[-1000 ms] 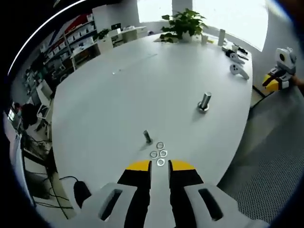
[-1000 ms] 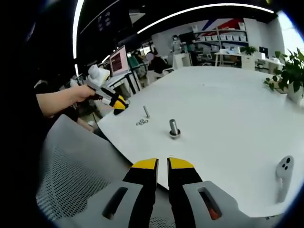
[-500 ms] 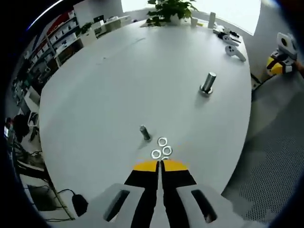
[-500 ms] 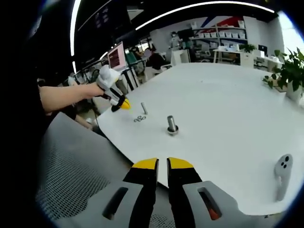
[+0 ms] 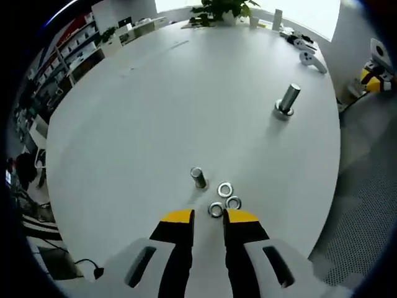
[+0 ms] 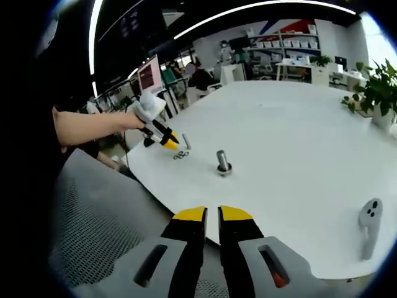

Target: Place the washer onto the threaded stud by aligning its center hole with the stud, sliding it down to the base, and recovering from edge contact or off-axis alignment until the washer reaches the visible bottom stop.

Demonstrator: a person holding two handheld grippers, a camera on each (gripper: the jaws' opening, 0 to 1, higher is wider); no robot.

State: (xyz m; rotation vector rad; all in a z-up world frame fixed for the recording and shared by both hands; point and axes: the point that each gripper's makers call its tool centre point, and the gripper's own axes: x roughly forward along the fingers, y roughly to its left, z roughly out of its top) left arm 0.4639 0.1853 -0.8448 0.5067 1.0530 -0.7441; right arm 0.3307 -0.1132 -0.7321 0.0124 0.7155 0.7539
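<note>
Open-plan office: large white table (image 5: 155, 105), computer monitor (image 6: 151, 74), shelving with boxes (image 6: 298, 46), potted plant (image 6: 375, 96).

Left cam near washers (image 5: 224, 197), right cam far

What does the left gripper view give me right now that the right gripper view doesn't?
Left gripper view: the three washers are told apart one by one, close before the open left claw, and the small stud is seen from above.

Right gripper view: the person's hand carrying the left claw to the washers, and the right claw shut, back off the table edge.

Both: the white table, small stud, washers, the larger bolt, and a white controller.
</note>
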